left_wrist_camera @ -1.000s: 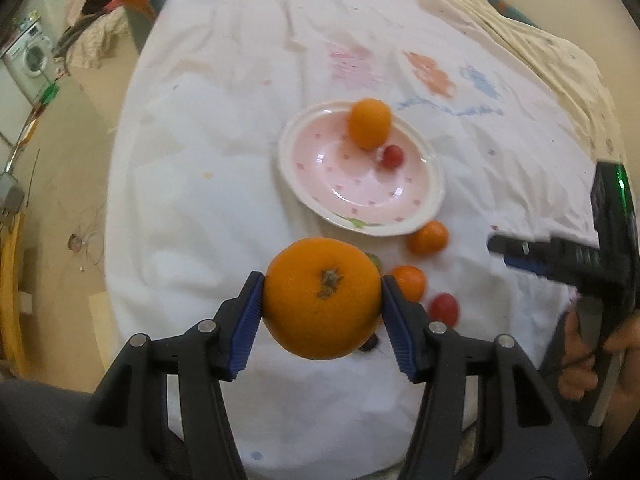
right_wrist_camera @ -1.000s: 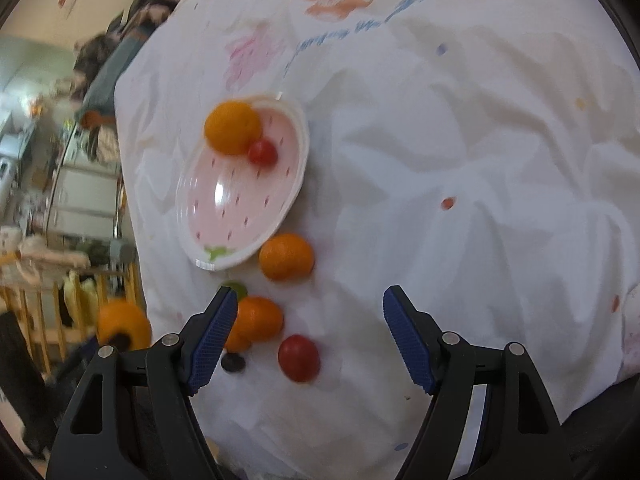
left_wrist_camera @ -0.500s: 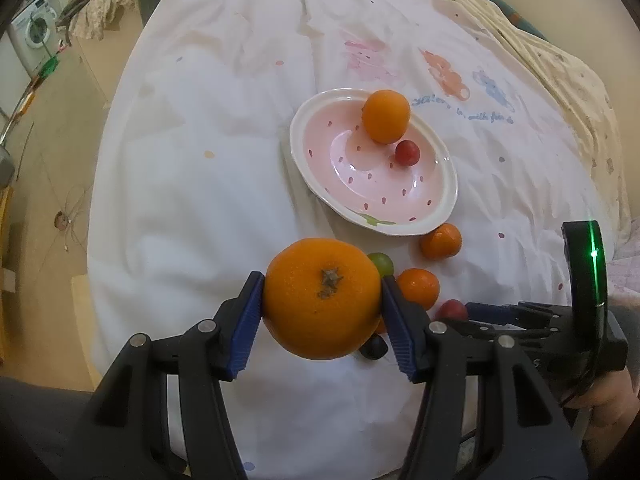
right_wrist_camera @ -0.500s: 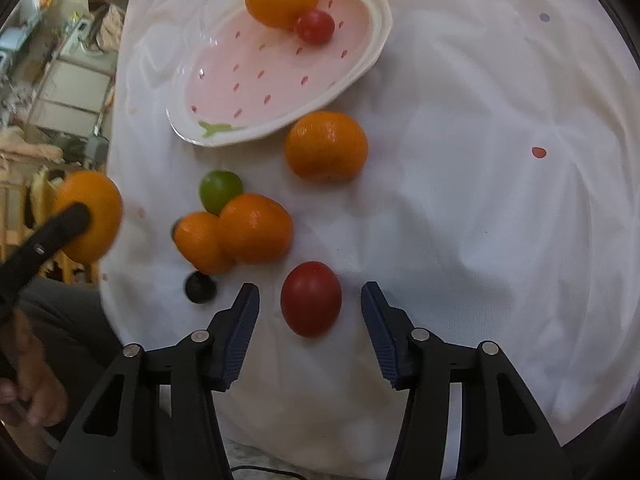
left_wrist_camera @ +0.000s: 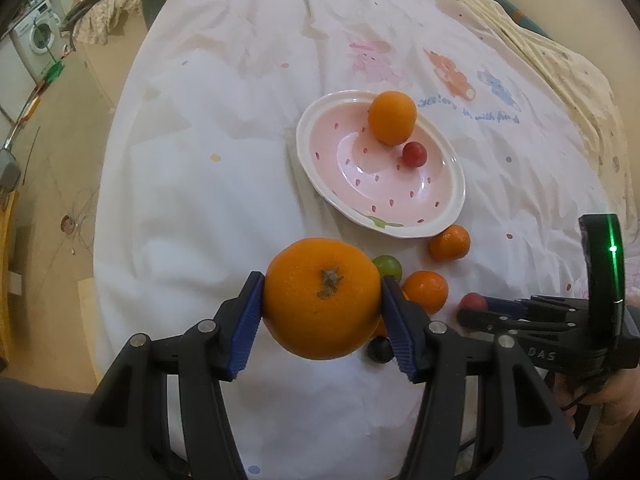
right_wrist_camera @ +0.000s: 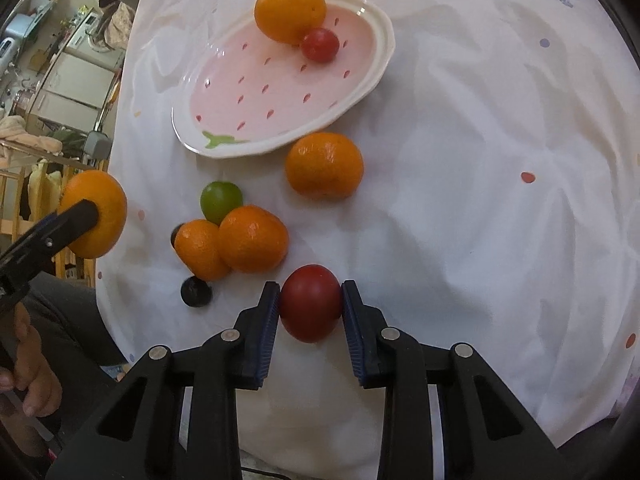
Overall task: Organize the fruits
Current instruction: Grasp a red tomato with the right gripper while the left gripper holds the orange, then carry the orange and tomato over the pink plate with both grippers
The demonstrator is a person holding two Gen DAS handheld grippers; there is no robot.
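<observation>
Left claw (left_wrist_camera: 322, 300): clamped on a large orange (left_wrist_camera: 322, 299), stem end up, held clear above the cloth (left_wrist_camera: 192, 184).

Right claw (right_wrist_camera: 310, 310): jaws closing on a red tomato (right_wrist_camera: 311, 303); both blue pads touch its sides, and the tomato sits on the cloth at the near edge of the bench.

Plate (right_wrist_camera: 376, 76): pink with a white rim, strawberry pattern, lying on the cloth. It holds one orange fruit (right_wrist_camera: 290, 12) and a small red tomato (right_wrist_camera: 320, 45), the two touching.

Loose fruit on the cloth, near the plate:
- one mandarin (right_wrist_camera: 324, 166) just beside the plate rim;
- two mandarins (right_wrist_camera: 253, 239) pressed together, the smaller one (right_wrist_camera: 200, 249) on the left;
- a green fruit (right_wrist_camera: 221, 200) touching that pair;
- a dark round fruit (right_wrist_camera: 196, 291), possibly a grape, and another dark one half hidden behind the smaller mandarin.

A hand (right_wrist_camera: 30, 380) shows at the left edge of the right wrist view.
</observation>
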